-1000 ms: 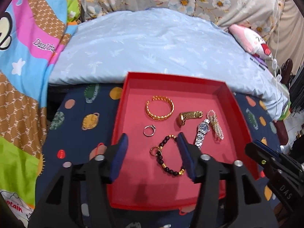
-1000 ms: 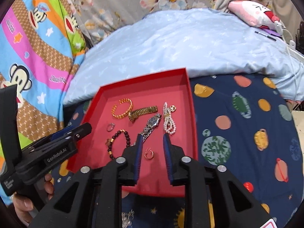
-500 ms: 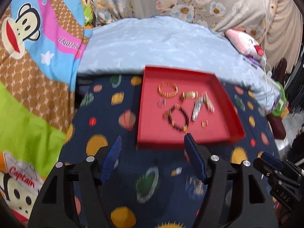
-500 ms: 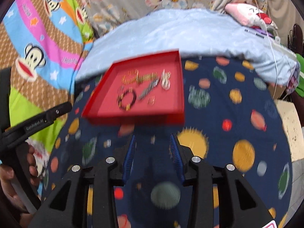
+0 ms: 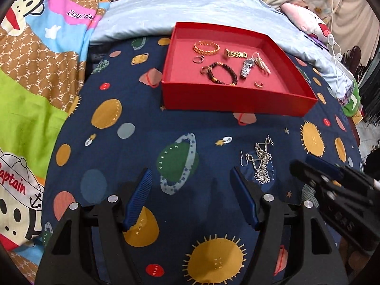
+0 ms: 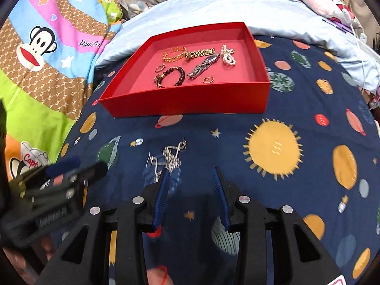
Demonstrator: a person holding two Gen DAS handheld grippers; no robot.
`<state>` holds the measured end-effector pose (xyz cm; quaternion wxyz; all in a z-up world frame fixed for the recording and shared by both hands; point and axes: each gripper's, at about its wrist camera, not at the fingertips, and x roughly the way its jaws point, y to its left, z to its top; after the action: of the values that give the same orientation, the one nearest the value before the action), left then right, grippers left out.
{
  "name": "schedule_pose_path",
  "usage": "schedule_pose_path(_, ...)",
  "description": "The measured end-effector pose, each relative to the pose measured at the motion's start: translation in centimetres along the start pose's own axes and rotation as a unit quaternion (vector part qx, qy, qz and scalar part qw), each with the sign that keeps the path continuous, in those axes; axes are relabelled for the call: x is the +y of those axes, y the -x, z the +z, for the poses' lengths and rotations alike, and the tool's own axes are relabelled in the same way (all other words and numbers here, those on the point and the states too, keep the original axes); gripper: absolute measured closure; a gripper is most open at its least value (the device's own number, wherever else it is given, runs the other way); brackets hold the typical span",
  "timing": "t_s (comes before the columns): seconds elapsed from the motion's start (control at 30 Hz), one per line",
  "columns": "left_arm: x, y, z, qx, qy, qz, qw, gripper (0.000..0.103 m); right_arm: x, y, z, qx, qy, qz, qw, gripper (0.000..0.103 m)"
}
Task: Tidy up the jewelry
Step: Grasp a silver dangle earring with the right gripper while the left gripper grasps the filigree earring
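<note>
Plainly the piece left to sort is the silver chain tangle (image 5: 260, 163), a heap of fine links, flower-shaped charms and an ear hook lying on the navy planet-print sheet (image 5: 166, 123), outside the red tray (image 5: 237, 101) and just off that tray's near wall, toward its right corner. The right gripper (image 6: 192, 178) is released, jaws apart and holding nothing, and its left fingertip sits right at the near end of the tangle in the right wrist view, so I judge a pickup is coming. The risk lies in the thing itself: loose thin chain will likely slump and trail, and a pinch on one strand could lift only part of it while the charms drag, or the ear hook could catch in the soft sheet and pull the cloth up with it. A bite off to one side might close on fabric alone. The left gripper (image 5: 191, 178) is likewise spread wide and empty, hovering over the sheet to the left of the tangle, and the two tools are near enough there that they could knock together. Inside the tray, toward its far wall, lie a gold bangle (image 5: 206, 47), a gold watch band (image 5: 235, 53), a silver watch (image 5: 247, 67), a pearl strand (image 5: 261, 63), a dark bead bracelet (image 5: 222, 73) and two small rings (image 5: 197, 59), one near the front wall; a dangling chain swung over the near wall could snag that wall or rake these pieces together.
</note>
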<state>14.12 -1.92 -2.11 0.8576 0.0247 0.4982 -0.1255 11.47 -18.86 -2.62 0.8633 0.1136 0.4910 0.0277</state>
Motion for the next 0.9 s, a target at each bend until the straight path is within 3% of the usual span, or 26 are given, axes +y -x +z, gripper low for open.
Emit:
schedule_pose_path(0.2, 0.1, -0.5, 0.0, 0.004, -0.003, 0.006, 1.0000, 0.037, 0.6, -2.4, 1.3, 0.011, 0.008, 0.001, 1.000, 0.079)
schedule_pose_path(0.37, 0.1, -0.9, 0.1, 0.010, -0.003, 0.004, 0.9999, 0.037, 0.7, -3.6, 1.9, 0.015, 0.011, -0.001, 1.000, 0.081)
schedule_pose_path(0.53, 0.0, -1.2, 0.0, 0.014, -0.005, 0.002, 0.9999, 0.037, 0.6, -4.0, 2.5, 0.015, 0.013, -0.006, 1.000, 0.097)
schedule_pose_path(0.7, -0.3, -1.2, 0.0, 0.015, -0.006, -0.003, 0.9999, 0.037, 0.2, -3.3, 2.1, 0.010, 0.011, -0.015, 1.000, 0.097)
schedule_pose_path(0.9, -1.0, -1.4, 0.2, 0.025, 0.004, -0.038, 0.9990, 0.037, -1.3, -1.0, 1.3, 0.003, -0.013, -0.019, 1.000, 0.097)
